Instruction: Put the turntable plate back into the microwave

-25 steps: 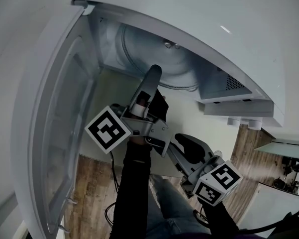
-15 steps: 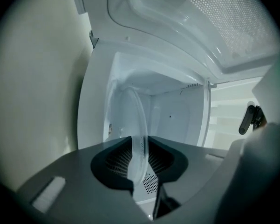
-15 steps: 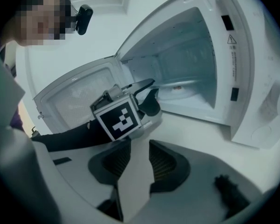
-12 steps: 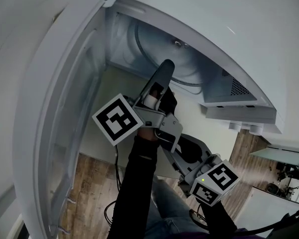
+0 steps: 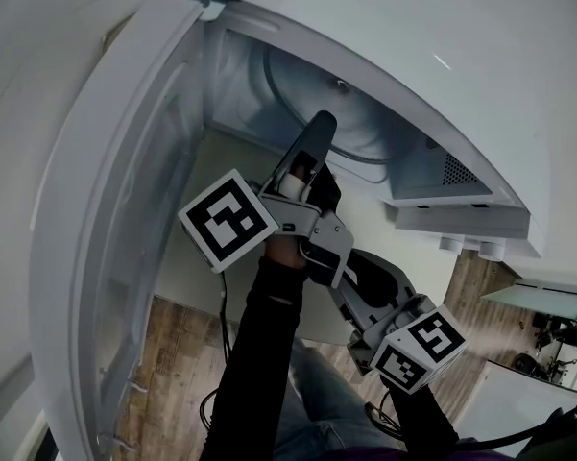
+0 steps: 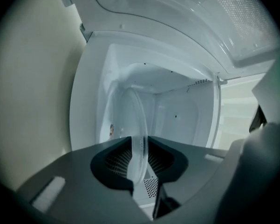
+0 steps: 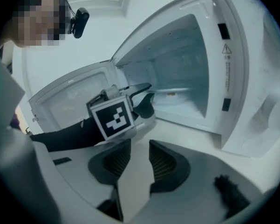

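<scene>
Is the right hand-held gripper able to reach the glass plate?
Probably not directly. The right hand-held gripper, its open, empty jaws just narrowed a little, sits behind the left hand-held gripper, which blocks the glass plate it grips.

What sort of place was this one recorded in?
Probably a home or test kitchen corner, though little of the room shows: a white microwave with its door swung open, a glass turntable plate held at its mouth, and a wood-plank floor below.
</scene>
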Tool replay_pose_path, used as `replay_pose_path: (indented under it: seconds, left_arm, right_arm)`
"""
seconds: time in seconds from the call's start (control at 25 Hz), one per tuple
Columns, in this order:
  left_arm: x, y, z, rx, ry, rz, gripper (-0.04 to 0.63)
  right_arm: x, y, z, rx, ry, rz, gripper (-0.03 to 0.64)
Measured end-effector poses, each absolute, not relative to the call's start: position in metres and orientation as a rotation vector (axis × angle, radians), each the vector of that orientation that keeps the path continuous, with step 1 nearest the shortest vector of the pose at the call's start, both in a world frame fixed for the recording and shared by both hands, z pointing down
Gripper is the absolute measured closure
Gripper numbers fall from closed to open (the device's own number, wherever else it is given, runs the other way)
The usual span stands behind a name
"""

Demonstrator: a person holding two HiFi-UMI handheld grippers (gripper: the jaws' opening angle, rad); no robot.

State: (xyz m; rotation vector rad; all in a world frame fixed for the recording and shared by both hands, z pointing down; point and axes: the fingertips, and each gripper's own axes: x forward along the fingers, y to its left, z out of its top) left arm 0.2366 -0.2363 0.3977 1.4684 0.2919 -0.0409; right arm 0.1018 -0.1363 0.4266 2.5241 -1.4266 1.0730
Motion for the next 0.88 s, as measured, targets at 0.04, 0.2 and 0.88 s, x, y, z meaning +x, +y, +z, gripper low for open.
replay_pose_path:
  seconds: [0.04, 0.2, 0.88]
  left_arm:
    - [0.237, -0.236, 0.398, 1.47, 0.292, -0.036, 0.503]
    - [0.237, -0.235, 0.399, 1.463, 0.29, -0.023, 0.503]
    - [0.237, -0.235, 0.399, 1.475, 0.281, -0.012, 0.506]
  right_arm:
    - [0.109, -0.134, 0.422, 2.557, -1.395, 1.043, 0.486]
    - [0.14, -0.131, 0.399, 2.69, -1.293, 0.911, 0.486]
    - [0.203, -0.176, 0.389, 3.097, -1.406, 1.099, 0.486]
